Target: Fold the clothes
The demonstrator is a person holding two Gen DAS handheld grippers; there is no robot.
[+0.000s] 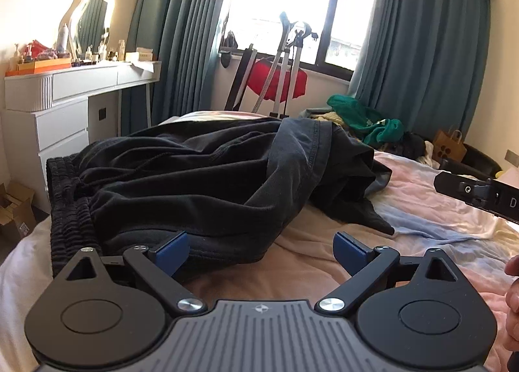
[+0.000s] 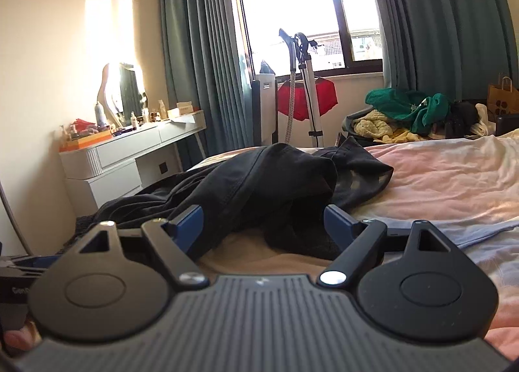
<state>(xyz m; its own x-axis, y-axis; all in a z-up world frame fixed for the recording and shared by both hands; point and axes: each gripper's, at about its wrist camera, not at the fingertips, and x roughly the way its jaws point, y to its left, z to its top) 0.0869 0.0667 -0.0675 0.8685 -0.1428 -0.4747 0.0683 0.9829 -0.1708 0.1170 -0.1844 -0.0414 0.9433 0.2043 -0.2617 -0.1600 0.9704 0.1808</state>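
Blue pads [image 1: 172,253] on the left gripper [image 1: 261,253] stand wide apart, jaws empty, just short of the black trousers [image 1: 194,177]. Right gripper [image 2: 262,226] likewise spread, gripping nothing, pads flanking a trouser fold. Trousers lie crumpled on the bed [image 1: 438,210]. Beyond: dresser [image 1: 65,106], curtains [image 1: 421,64], green clothes [image 2: 408,107].

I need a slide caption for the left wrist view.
Open left gripper facing crumpled black trousers on a bed.
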